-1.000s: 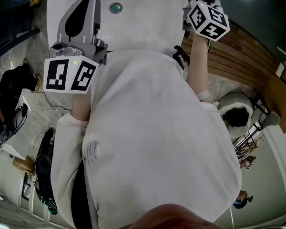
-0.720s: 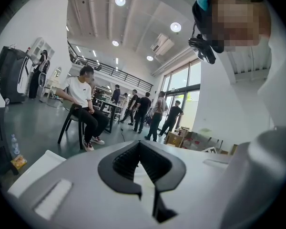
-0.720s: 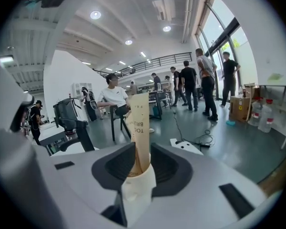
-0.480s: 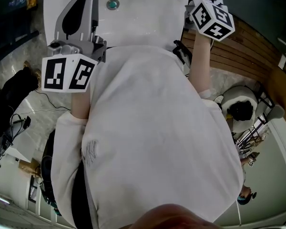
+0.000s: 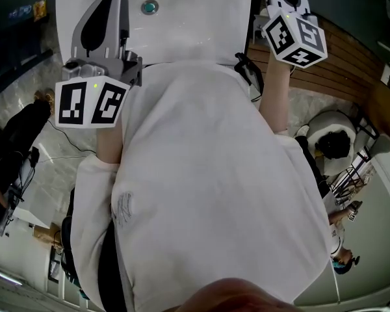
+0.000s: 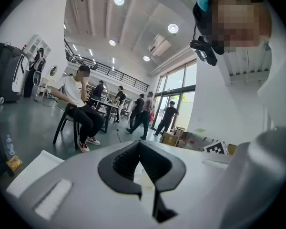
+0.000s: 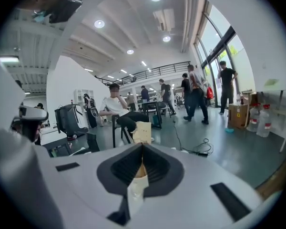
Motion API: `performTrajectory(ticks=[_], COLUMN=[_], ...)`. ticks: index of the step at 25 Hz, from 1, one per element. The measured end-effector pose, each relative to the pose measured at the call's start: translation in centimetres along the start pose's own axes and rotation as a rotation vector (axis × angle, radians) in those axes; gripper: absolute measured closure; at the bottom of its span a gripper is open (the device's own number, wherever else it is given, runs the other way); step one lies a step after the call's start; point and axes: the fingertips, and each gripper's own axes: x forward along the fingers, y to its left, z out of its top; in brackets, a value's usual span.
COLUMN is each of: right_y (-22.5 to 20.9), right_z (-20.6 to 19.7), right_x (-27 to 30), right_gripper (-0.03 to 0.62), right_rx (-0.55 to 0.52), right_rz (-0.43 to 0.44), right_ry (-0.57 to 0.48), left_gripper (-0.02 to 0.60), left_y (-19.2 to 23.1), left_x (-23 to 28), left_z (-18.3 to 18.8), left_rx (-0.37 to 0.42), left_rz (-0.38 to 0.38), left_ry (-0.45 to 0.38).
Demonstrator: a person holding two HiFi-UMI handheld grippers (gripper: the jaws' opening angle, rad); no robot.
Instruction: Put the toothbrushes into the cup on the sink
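The right gripper (image 7: 143,145) has its jaws drawn together; they have just been closing. A pale cream thing, most likely a toothbrush (image 7: 142,132), is pinched between them, its end poking out past the tips toward 12 o'clock; the wide-angle view is too soft to be sure of its shape. Beyond it, at 11 o'clock in the right gripper view, a person (image 7: 117,106) sits on a chair in a large, bright hall.

The left gripper (image 6: 140,145) also has its jaws together, with nothing showing between them. Past its tips, at 10 o'clock in the left gripper view, a seated person (image 6: 78,97) rests on a chair.

In the head view, the person's white shirt (image 5: 201,187) fills the middle. The left gripper's marker cube (image 5: 91,103) sits at 10 o'clock, the gripper body reaching up over the near edge of the white sink (image 5: 195,25) at 12 o'clock. The sink's round drain (image 5: 149,7) lies at 12 o'clock, just beside the left gripper. The right gripper's marker cube (image 5: 296,39) is at 1 o'clock, past the sink's right edge, above wooden slats (image 5: 338,70).
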Motion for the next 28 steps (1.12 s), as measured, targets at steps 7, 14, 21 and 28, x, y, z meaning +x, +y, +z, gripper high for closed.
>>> performTrajectory(ticks=[7,14,21,28], right_y=[0.4,1.8,3.5,4.7], right_z=[2.1,5.0,7.1,5.9], right_x=[-2.9,-6.8,-11.1,-14.4], right_gripper=[0.583,0.583,0.583,0.583], right_rx=[0.002,-0.014,-0.033,-0.018], right_rz=[-0.010,-0.001,-0.007,-0.019], right_ry=[-0.058,-0.132,-0.168,-0.146], left_gripper=[0.597,0.597,0.597,0.597], left_y=[-0.9,-1.7,-1.9,-2.5], left_x=[-0.3,-1.1,-2.2,-3.8], left_z=[0.2,0.0,0.5,0.9], left_rx=[0.001,-0.002,-0.003,-0.003], left_rz=[-0.027,-0.047,-0.058,-0.074], left_ry=[-0.005,-0.006,-0.024,-0.049])
